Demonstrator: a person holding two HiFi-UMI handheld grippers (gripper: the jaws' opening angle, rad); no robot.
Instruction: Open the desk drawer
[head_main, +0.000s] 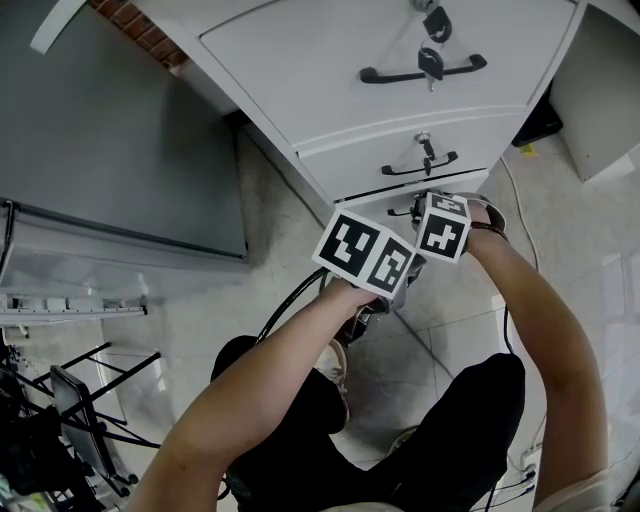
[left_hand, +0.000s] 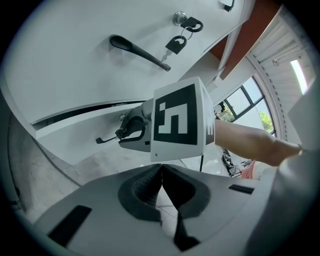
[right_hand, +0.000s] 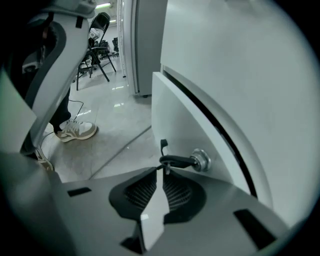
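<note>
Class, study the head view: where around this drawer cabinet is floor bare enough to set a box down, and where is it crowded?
Bare tile floor lies between the grey panel and the cabinet, and between right forearm and white panel. Crowded: left gripper and right gripper at the bottom drawer; black stands lower left.

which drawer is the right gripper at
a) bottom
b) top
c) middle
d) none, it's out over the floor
a: in the head view the right gripper is down at the bottom drawer, just under the middle drawer.
</note>
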